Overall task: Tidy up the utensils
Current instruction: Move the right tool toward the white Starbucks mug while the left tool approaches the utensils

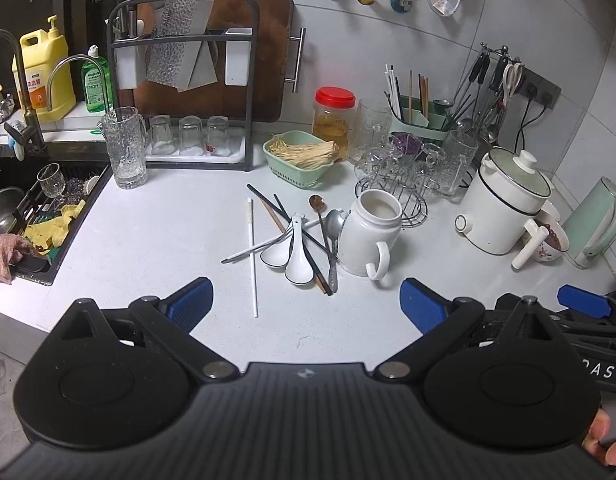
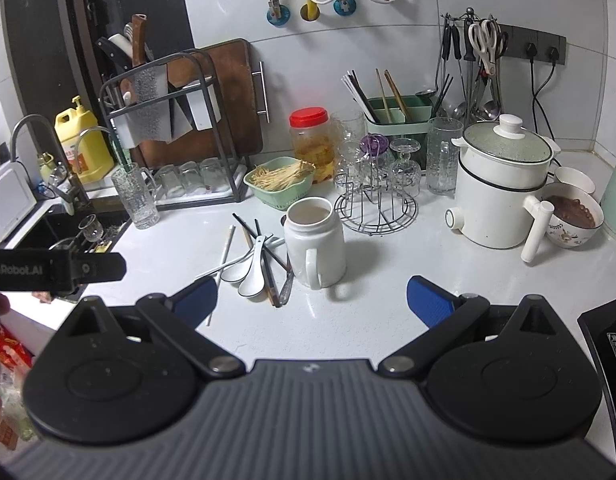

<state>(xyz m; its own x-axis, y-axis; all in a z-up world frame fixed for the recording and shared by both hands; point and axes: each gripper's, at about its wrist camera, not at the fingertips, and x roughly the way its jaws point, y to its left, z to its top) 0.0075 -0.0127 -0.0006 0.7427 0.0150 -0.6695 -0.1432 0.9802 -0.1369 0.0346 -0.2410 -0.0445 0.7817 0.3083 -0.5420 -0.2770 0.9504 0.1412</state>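
Start of the task by the look of it, nothing picked up yet: left tongs (image 1: 304, 304) are spread wide apart and empty, hovering over the white counter (image 1: 168, 232) on the near side of the tall white ceramic mug with a handle (image 1: 367, 236). Right tongs (image 2: 311, 300) are likewise wide apart and empty, just in front of that mug. The utensils sit in a loose crossed pile touching the mug's left side: two white ceramic soup spoons with dark rims (image 1: 296, 248) side by side, a steel spoon (image 1: 333, 224) closest to the mug, a small brown-bowled long-handled spoon (image 1: 316, 202) behind it, black chopsticks (image 1: 288, 216) lying diagonally across the heap, a brown wooden chopstick (image 1: 272, 212), a steel fork (image 1: 260, 246) pointing away from the mug. One long white chopstick (image 1: 252, 256) lies alone, furthest left of the mug, clear of most of the pile. Likely destination is the mug itself, upright and open-mouthed, or the green plastic utensil caddy (image 1: 417, 120) well behind the mug, which already holds chopsticks; cannot tell which. Next move probably calls for one pair of tongs to drop low and close on a single thin item. The lone white chopstick is easiest, flat on the counter so a shallow pinch is needed; the pile is tangled and lifting one piece may drag others.
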